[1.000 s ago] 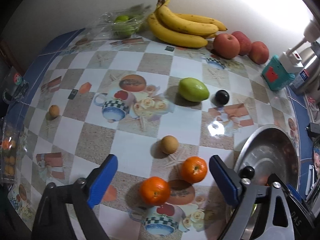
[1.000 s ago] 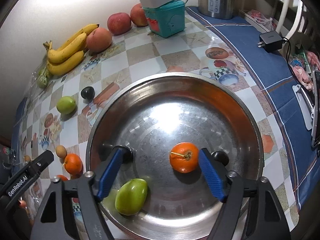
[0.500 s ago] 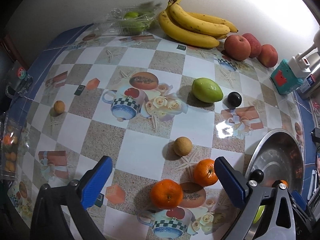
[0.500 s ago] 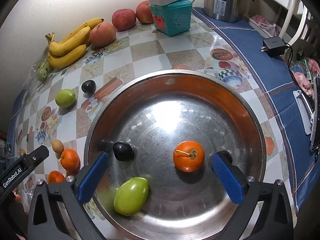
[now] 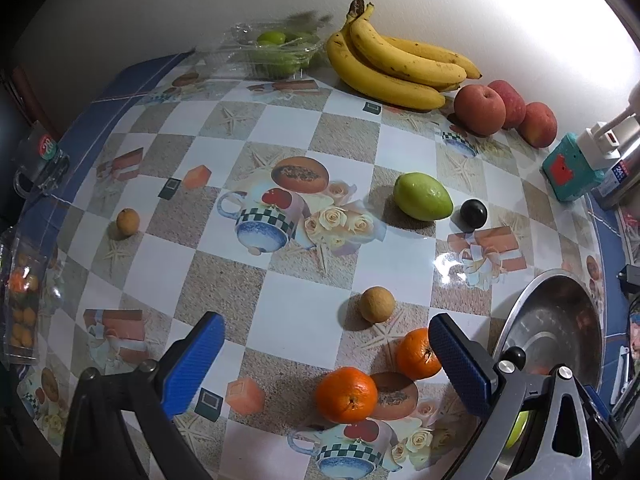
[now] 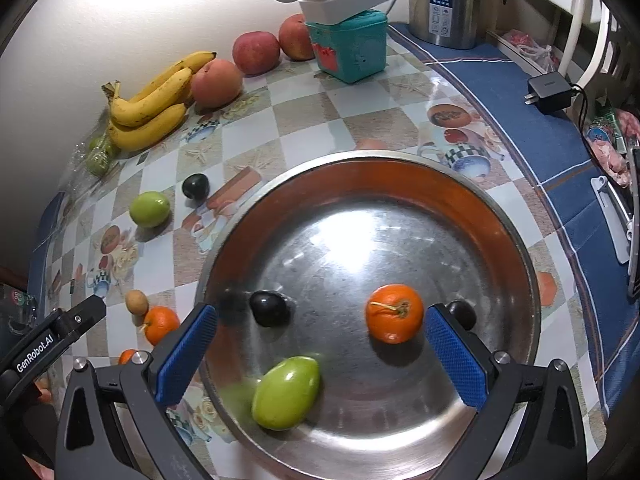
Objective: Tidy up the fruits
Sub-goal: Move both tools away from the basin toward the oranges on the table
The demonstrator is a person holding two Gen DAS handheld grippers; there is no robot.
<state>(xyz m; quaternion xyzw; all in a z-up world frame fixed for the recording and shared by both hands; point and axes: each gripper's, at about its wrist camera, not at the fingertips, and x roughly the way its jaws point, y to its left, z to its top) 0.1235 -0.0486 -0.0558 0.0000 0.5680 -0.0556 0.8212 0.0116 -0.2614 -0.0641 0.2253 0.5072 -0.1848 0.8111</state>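
A steel basin [image 6: 504, 216] holds an orange [image 6: 394, 318], a green fruit [image 6: 286, 388] and two dark plums [image 6: 269, 307]. My right gripper [image 6: 320, 350] is open and empty above the basin. My left gripper [image 5: 324, 364] is open and empty above the table; two oranges [image 5: 346, 394] [image 5: 416, 354] lie between its fingers and a small brown fruit [image 5: 376, 304] just beyond. A green fruit [image 5: 422, 202] and a dark plum [image 5: 473, 213] lie further off. The basin's rim [image 5: 516, 312] shows at the right.
Bananas [image 5: 396, 68], three apples [image 5: 480, 110] and a clear box of limes [image 5: 276, 52] line the wall. A teal box [image 6: 352, 50] with a power strip, a steel kettle [image 6: 448, 0] and a charger [image 6: 550, 92] stand at the back right. Another small brown fruit [image 5: 128, 222] lies far left.
My right gripper has opened wider and pulled back from the basin; one dark plum now lies free between its fingers. My left gripper has drawn back slightly, still open.
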